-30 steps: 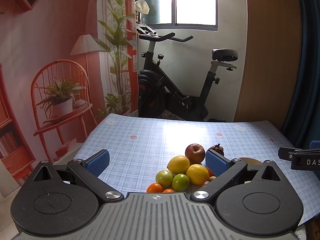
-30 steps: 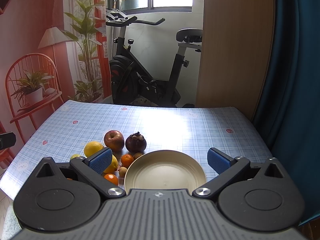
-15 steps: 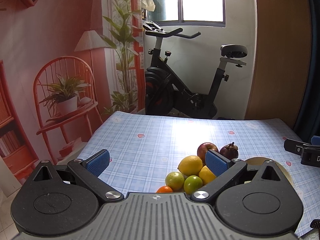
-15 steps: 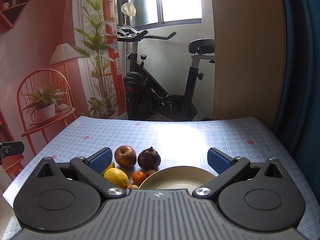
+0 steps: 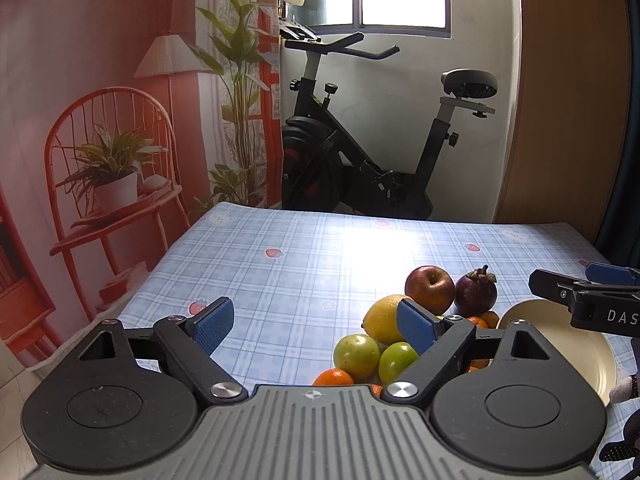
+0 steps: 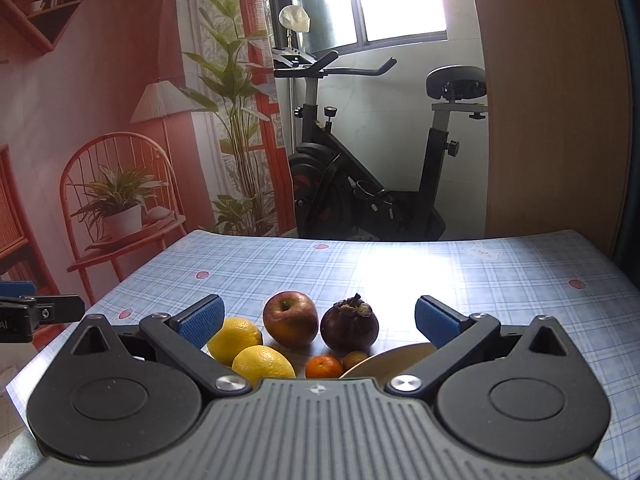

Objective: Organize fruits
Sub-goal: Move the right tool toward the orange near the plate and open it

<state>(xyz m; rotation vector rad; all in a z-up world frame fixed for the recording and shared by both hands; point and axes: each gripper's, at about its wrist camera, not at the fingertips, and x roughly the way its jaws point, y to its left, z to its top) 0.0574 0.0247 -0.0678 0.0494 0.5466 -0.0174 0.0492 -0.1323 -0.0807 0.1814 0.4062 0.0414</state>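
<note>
My left gripper (image 5: 310,322) hangs over the table (image 5: 304,264) w/ jaws wide apart, nothing btwn them; fruit pile sits at its 2 o'clock; my right gripper (image 6: 318,316) jaws also spread, empty; apple (image 6: 291,319) and mangosteen (image 6: 349,328) at 12 o'clock, side by side; two lemons (image 6: 250,346) at 10 o'clock; small orange (image 6: 324,366) just below mangosteen; plate (image 6: 394,356) rim at 1 o'clock, touching the pile's edge; two green fruits (image 5: 374,356) nearest the left gripper.
</note>
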